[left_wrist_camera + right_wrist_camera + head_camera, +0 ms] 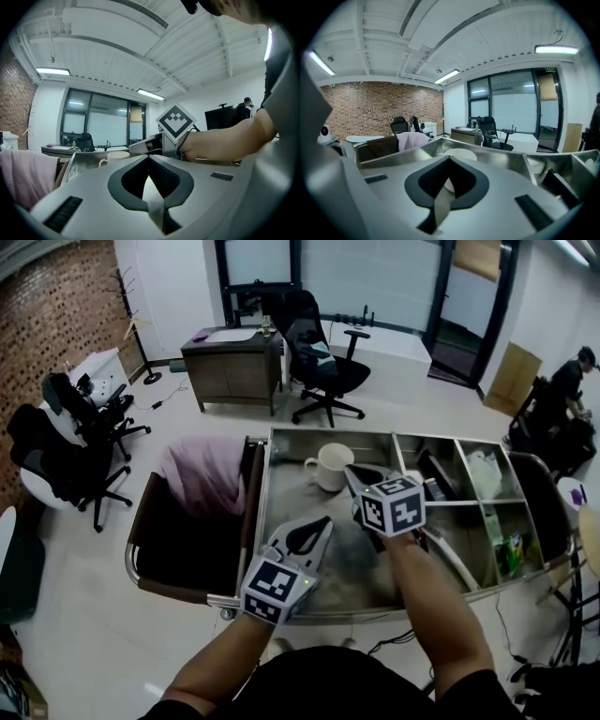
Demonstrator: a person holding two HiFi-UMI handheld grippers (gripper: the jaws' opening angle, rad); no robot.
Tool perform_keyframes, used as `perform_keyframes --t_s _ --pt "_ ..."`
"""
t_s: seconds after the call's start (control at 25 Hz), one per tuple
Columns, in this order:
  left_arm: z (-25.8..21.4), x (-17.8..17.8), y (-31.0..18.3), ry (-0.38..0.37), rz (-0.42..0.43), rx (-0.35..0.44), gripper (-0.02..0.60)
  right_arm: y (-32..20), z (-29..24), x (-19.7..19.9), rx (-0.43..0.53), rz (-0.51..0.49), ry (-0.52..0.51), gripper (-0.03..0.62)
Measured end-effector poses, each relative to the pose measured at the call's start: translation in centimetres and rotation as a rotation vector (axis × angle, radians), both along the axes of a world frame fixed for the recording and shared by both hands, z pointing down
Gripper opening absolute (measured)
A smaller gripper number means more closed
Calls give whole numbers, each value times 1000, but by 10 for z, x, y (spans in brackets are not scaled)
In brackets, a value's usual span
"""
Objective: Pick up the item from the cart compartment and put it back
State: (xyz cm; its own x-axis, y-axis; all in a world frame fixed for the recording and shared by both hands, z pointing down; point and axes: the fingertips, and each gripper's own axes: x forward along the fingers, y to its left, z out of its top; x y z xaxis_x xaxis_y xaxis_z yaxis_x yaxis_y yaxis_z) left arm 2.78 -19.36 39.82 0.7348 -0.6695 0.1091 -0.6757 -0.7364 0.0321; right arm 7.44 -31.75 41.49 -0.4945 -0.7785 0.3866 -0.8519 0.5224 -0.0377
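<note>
A white mug (329,466) stands upright in the large steel compartment of the cart (281,486), near its far wall. My right gripper (350,472) hovers just right of the mug with its tips close to the mug's side; its jaws are shut with nothing between them. In the right gripper view the mug (461,153) shows pale just beyond the shut right gripper (449,160). My left gripper (322,523) is over the same compartment, nearer me, shut and empty. The left gripper view shows the mug (114,156) ahead on the left and the left gripper (149,158).
A pink cloth (201,475) lies in the dark bin at the cart's left end. Small compartments on the right hold a white bag (484,471), a black item (437,475) and a green packet (511,554). Office chairs (323,362), a desk (232,362) and a person (566,390) stand beyond.
</note>
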Motion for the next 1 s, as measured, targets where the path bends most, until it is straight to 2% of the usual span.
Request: perform_keyframes --t_s 0.24,0.6,0.76,1.0 --pt "-1 0 1 0 3 6 0 23 -16 -2 49 -26 -32 14" --pt "-3 2 4 -8 12 24 0 95 -60 8 157 -64 -252 12" --pt "-3 3 4 -15 20 27 0 114 -63 15 192 -53 -268 12" --pt "-2 3 4 -14 21 27 0 120 -47 18 201 -46 -228 12"
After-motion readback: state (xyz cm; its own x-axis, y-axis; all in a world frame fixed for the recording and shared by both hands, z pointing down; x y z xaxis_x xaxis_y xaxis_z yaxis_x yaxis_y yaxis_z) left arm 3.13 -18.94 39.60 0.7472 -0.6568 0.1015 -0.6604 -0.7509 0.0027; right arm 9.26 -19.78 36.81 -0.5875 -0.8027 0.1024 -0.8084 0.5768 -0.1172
